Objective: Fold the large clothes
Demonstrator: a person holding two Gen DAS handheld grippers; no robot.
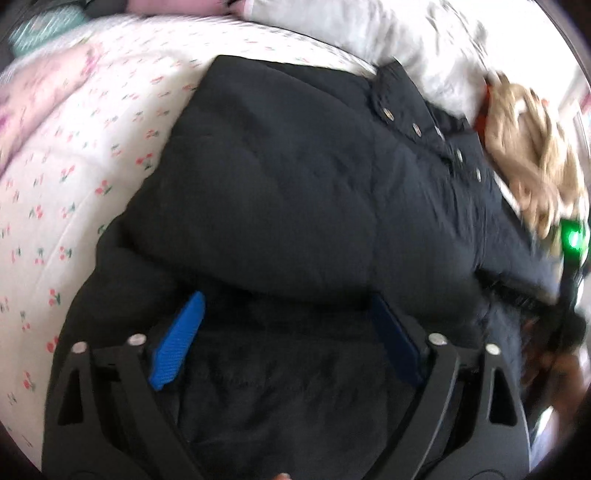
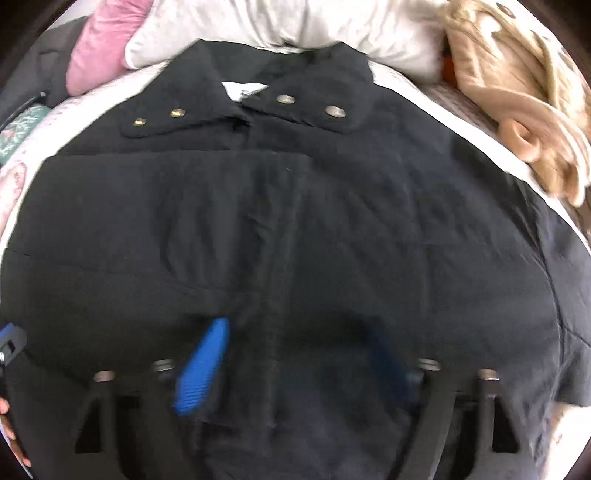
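A black padded jacket (image 1: 295,177) lies spread on the bed, its snap-button collar (image 2: 243,110) at the far end. My left gripper (image 1: 287,299) hovers over the jacket's near folded edge. Its blue pads (image 1: 177,343) stand wide apart, with dark cloth lying below and between them but not pinched. My right gripper (image 2: 295,328) is over the jacket's front near the centre seam. It is open too, its blue pad (image 2: 203,365) blurred. The right gripper's body with a green light (image 1: 572,236) shows at the right edge of the left wrist view.
The bed sheet (image 1: 92,147) is white with small cherry prints. A white pillow (image 2: 295,26) and a pink cushion (image 2: 99,48) lie beyond the collar. A beige knitted garment (image 2: 517,92) is heaped at the far right. A hand (image 2: 5,410) shows at the left edge.
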